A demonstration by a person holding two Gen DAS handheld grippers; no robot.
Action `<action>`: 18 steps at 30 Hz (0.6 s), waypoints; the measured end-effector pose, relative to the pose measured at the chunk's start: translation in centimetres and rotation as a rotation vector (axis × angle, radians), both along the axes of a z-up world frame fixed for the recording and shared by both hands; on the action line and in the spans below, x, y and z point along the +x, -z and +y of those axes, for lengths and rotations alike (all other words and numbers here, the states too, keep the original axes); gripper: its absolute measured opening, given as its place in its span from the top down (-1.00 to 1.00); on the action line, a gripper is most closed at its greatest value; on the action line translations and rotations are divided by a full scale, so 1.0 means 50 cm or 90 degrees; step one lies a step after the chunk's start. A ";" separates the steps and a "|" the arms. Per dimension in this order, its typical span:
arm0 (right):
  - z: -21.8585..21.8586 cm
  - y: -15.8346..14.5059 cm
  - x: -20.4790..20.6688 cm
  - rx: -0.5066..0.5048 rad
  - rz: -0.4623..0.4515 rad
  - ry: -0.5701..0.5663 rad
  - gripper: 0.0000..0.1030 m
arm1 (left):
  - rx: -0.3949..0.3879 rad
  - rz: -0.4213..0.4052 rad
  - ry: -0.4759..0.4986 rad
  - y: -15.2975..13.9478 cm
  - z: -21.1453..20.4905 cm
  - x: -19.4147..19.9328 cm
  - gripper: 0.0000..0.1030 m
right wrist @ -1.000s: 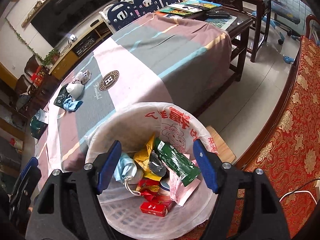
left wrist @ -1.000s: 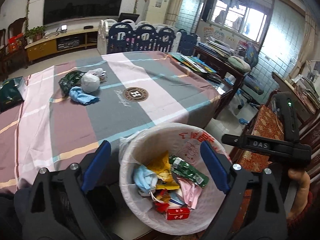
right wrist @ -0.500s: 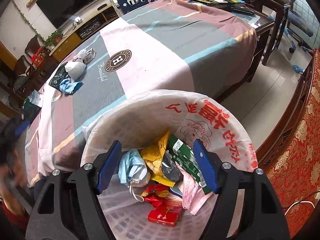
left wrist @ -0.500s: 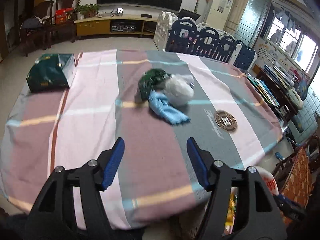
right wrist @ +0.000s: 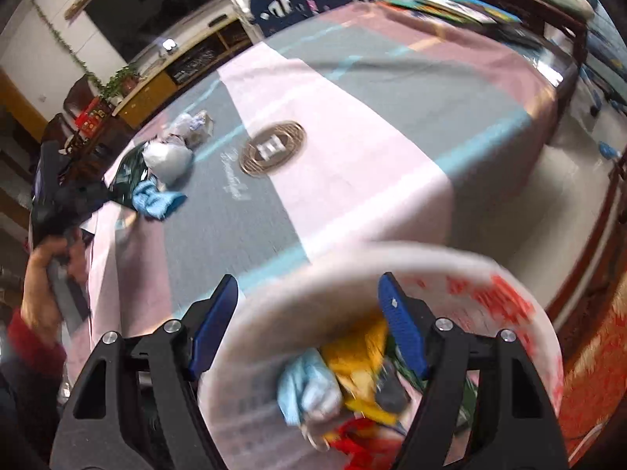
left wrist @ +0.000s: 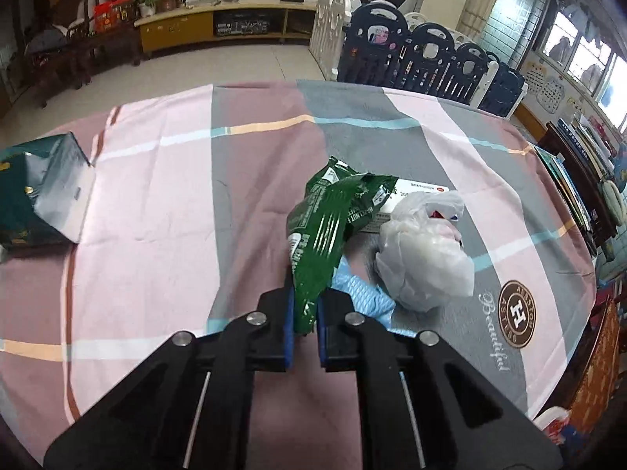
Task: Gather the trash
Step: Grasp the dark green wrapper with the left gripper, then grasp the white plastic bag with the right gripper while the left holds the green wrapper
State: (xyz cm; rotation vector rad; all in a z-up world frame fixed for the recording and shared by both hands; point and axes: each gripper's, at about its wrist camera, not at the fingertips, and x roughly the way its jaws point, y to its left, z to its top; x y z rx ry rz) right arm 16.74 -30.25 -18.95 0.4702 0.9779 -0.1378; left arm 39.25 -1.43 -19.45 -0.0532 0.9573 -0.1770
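**Left claw pinches the green wrapper; right claw spread over the bin**

From my left wrist camera, I see the left gripper (left wrist: pixel 303 325) with its blue pads pressed together on the lower end of the green wrapper (left wrist: pixel 329 231). Its jaws have just been closing, and the wrapper sits between them, crumpled and standing up away from me. The wrapper lies on the striped tablecloth (left wrist: pixel 156 211), near the middle of the table. Just to its right is a crumpled white plastic bag (left wrist: pixel 425 258), and under the wrapper's edge, touching the bag, a light blue cloth (left wrist: pixel 368 293) peeks out beside my right finger. A flat white card or packet (left wrist: pixel 415 196) lies behind the wrapper and bag, partly covered by both. Well off to the left a dark green box (left wrist: pixel 39 196) rests on the cloth. A round brown logo (left wrist: pixel 517 313) is printed on the cloth to the right of the bag.

From my right wrist camera, which is blurred, I see the right gripper (right wrist: pixel 309 329) with its jaws spread wide and nothing between the pads. It hangs over the near rim of the trash bin (right wrist: pixel 392 258), lined with a white bag bearing red print. Inside I can make out a pale blue face mask (right wrist: pixel 309 387), a yellow wrapper (right wrist: pixel 360 356) and something red below them. Far left on the table the same small pile shows, with the left gripper (right wrist: pixel 66 196) at it, a hand (right wrist: pixel 41 286) and a red sleeve (right wrist: pixel 35 348) behind.
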 end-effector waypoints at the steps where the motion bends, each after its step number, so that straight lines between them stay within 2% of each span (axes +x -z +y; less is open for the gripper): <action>1: 0.012 -0.005 0.030 -0.015 -0.019 -0.011 -0.42 | -0.004 -0.017 0.002 -0.006 0.009 -0.029 0.82; 5: 0.069 -0.022 0.173 -0.035 -0.070 -0.041 -0.42 | -0.077 -0.039 0.001 -0.036 0.064 -0.169 0.82; 8: 0.110 -0.022 0.301 0.011 -0.099 -0.082 -0.42 | -0.097 -0.053 -0.012 -0.062 0.099 -0.278 0.82; 10: 0.122 -0.004 0.392 0.073 -0.082 -0.097 -0.44 | -0.118 -0.058 -0.028 -0.074 0.124 -0.347 0.82; 13: 0.122 0.049 0.490 0.154 -0.009 -0.040 -0.44 | -0.165 -0.062 -0.043 -0.079 0.155 -0.414 0.82; 15: 0.140 0.067 0.518 0.144 0.016 -0.034 -0.44 | -0.161 -0.058 -0.042 -0.079 0.166 -0.436 0.82; 18: 0.190 0.071 0.514 0.098 0.028 -0.095 -0.40 | -0.153 -0.057 -0.051 -0.081 0.182 -0.452 0.82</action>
